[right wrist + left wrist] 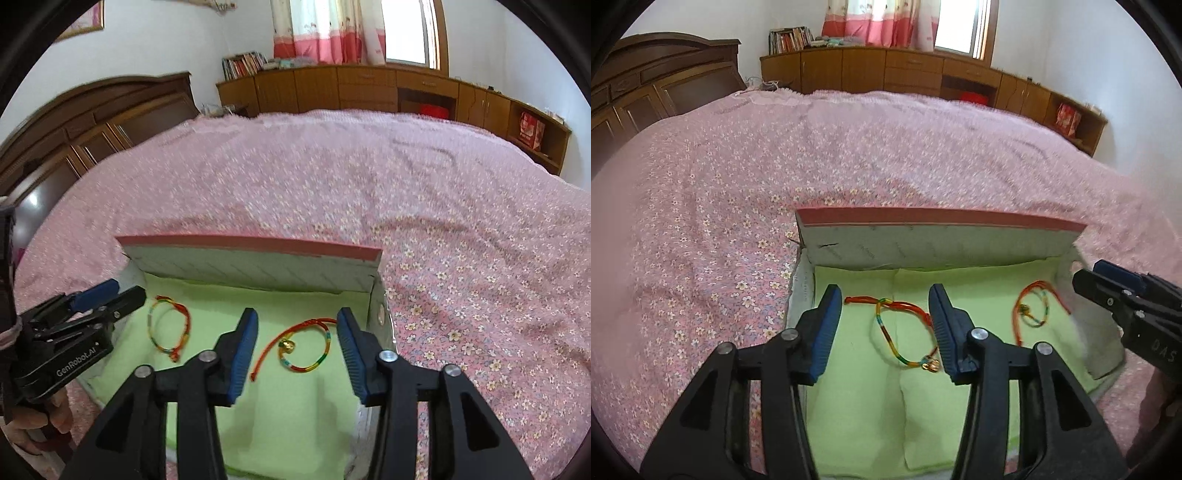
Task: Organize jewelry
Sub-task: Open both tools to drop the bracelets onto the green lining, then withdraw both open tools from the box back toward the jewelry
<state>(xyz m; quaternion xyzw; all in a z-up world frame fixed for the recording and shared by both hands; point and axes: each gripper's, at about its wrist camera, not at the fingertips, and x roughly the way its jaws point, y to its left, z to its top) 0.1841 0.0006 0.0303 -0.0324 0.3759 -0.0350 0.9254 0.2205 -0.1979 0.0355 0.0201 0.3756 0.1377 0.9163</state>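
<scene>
The left tongs (884, 328), marked "GenRobot.AI", and the right tongs (297, 343) both gape wide, holding nothing, over two bracelets (905, 332) in a box (938, 240).

Open R gripper (297, 345) over bracelet (295, 345)

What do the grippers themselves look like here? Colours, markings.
Both grippers, left gripper and right gripper, match: black plastic linkage arms, silver pivot pins, ribbed blue finger pads. White lettering on the bodies: "GenRobot.AI" on the left, "DAS" on the right. No cables visible.
</scene>
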